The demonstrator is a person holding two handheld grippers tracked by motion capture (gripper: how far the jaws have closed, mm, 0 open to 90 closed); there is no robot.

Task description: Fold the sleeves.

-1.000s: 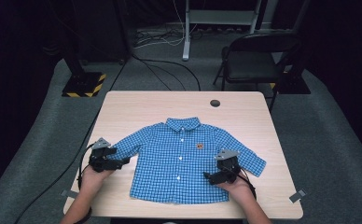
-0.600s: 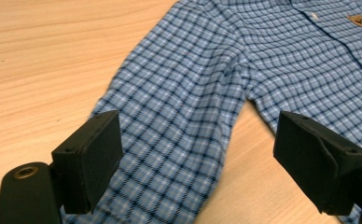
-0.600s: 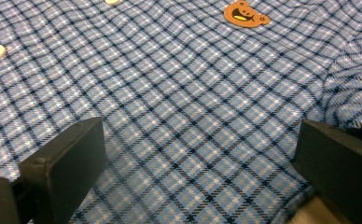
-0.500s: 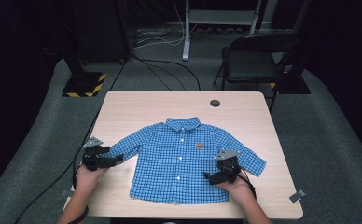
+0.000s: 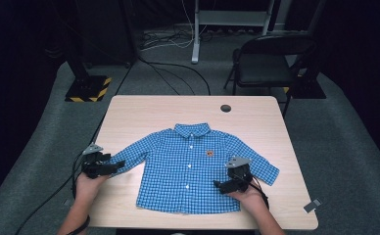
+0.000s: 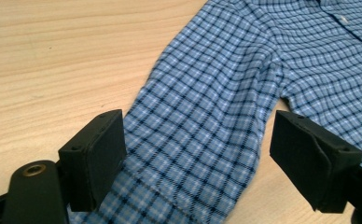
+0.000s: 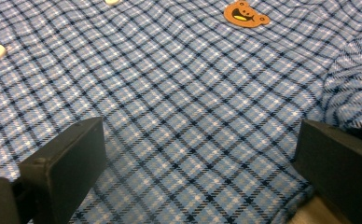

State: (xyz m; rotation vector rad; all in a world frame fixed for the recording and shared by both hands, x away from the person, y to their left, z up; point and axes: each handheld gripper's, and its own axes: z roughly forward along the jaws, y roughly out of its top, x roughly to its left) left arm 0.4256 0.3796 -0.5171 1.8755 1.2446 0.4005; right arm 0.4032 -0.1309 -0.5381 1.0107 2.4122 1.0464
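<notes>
Since the earlier frames the left tongs [image 5: 110, 166] have slid outward toward 9 o'clock along the desk, dragging clear of the shirt's body to the sleeve end, while the right tongs [image 5: 223, 186] have kept their place. The left jaws have just been closing a little, with the sleeve cuff [image 6: 188, 186] lying between them. They stand spread wide, one pad at the cuff's edge, the other apart from the cloth; nothing is pinched. The right tongs are spread wide as well, hovering low over the shirt's front panel near the hem at 5 o'clock; whether their pads touch the fabric I cannot tell.

The blue checked shirt [image 5: 193, 169] lies flat and buttoned at the middle of the desk [image 5: 144, 110], collar toward 12 o'clock, sleeves fanned out to 9 and 3. A small orange bear patch [image 7: 245, 14] sits on its chest.

A round cable hole [image 5: 225, 108] marks the desk's far edge. Beyond, on the grey carpet, a black chair [image 5: 271, 63] stands at 1 o'clock, and a striped stand base [image 5: 87, 89] at 11 o'clock.
</notes>
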